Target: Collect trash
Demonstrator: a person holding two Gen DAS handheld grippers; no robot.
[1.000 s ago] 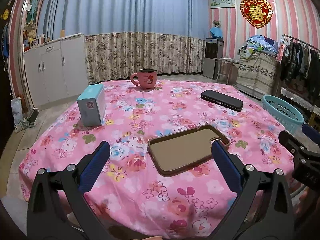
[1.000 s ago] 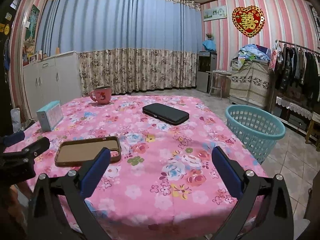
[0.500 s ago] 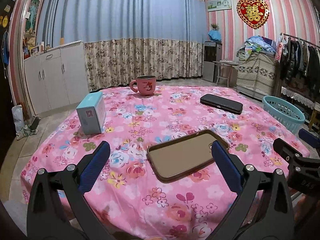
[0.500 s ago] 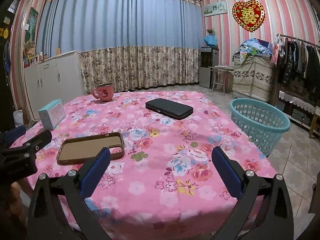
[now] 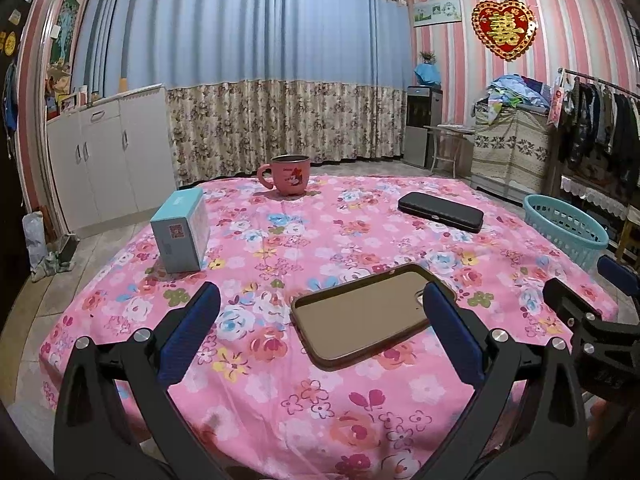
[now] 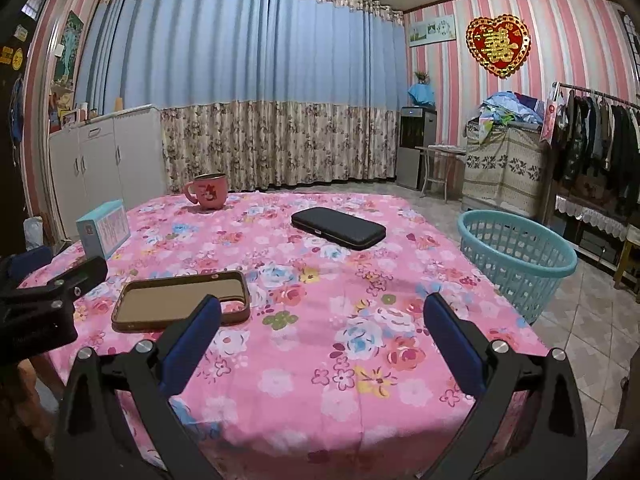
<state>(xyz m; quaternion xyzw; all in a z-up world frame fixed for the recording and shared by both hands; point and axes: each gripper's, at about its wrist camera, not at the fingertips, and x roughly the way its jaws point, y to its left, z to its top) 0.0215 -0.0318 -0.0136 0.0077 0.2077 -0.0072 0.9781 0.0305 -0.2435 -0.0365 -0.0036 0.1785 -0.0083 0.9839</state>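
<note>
On the pink floral tablecloth (image 5: 320, 400) lie a brown phone case (image 5: 360, 324) (image 6: 180, 300), a teal box (image 5: 182, 236) (image 6: 103, 228), a black flat case (image 5: 440, 212) (image 6: 338, 227) and a pink mug (image 5: 289, 174) (image 6: 208, 191). A teal basket (image 6: 516, 258) (image 5: 568, 230) stands on the floor right of the table. My left gripper (image 5: 320, 304) is open and empty, hovering at the near edge just short of the phone case. My right gripper (image 6: 320, 312) is open and empty over the near right part of the cloth.
White cabinets (image 5: 104, 160) line the left wall, and curtains hang behind the table. A covered chest (image 6: 504, 168) and a clothes rack (image 6: 592, 140) stand at the right. Tiled floor (image 6: 580, 340) shows beside the basket. Each gripper appears at the edge of the other's view.
Both grippers have drawn back a little from the table, so more of its near edge shows. Nothing on the cloth has moved, and both stay open.
</note>
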